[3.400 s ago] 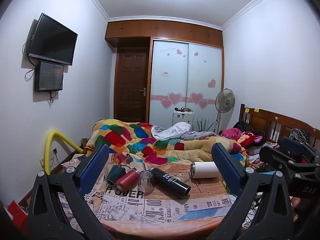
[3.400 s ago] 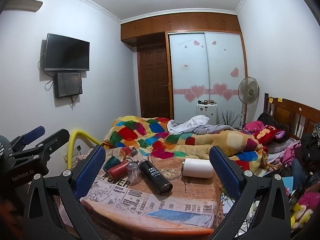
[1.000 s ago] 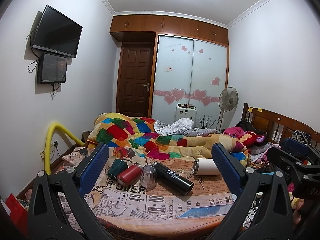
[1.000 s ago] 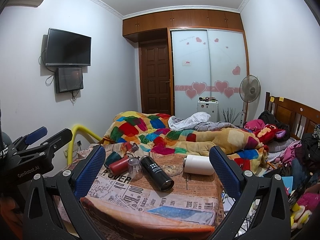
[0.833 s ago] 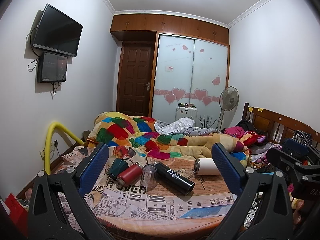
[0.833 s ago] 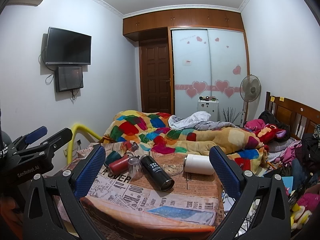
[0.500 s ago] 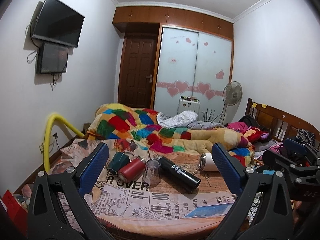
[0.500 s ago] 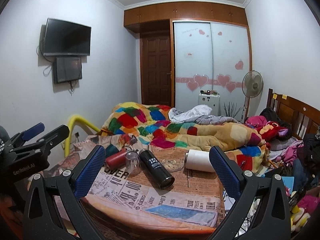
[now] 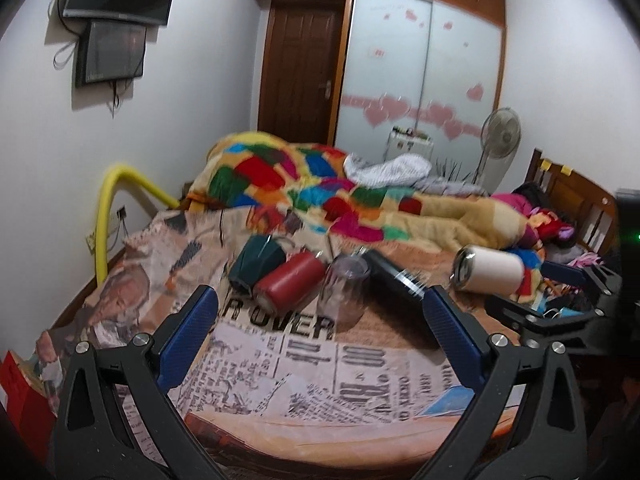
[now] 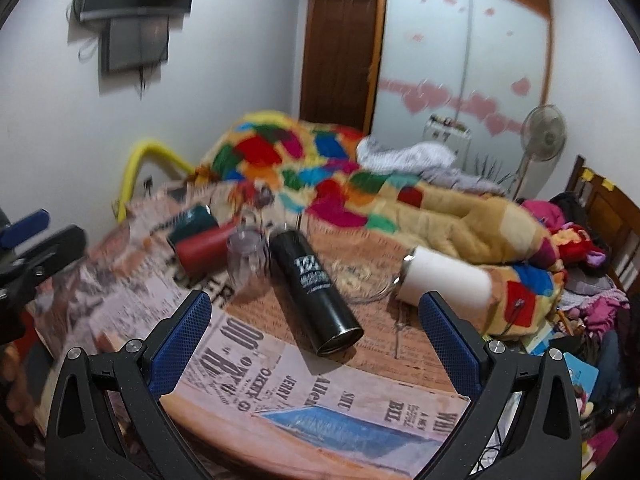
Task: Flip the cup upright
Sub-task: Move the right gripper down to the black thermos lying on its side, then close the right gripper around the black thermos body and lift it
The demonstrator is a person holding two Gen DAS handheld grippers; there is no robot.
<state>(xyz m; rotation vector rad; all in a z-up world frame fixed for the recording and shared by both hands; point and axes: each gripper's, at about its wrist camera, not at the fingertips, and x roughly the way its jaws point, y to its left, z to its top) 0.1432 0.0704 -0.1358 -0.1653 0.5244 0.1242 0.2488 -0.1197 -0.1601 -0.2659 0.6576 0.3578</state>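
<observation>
Several cups lie on their sides on a newspaper-print cloth: a dark green cup (image 9: 256, 261), a red cup (image 9: 290, 285), a black tumbler (image 10: 314, 290) and a white cup (image 10: 444, 280). A clear glass (image 9: 343, 292) stands mouth-down between the red cup and the tumbler. My left gripper (image 9: 320, 324) is open and empty, short of the red cup and the glass. My right gripper (image 10: 314, 334) is open and empty, just short of the black tumbler's open end. The white cup also shows in the left wrist view (image 9: 490, 269).
A clear glass dish (image 10: 360, 280) lies between the tumbler and the white cup. A colourful quilt (image 9: 320, 196) is heaped behind the cups. A yellow tube (image 9: 108, 208) arches at the left. A wooden headboard (image 10: 608, 216) and clutter sit at the right.
Both grippers have moved forward and tilted down toward the cups, which now look larger and closer. Jaws stay open. No cup has moved.
</observation>
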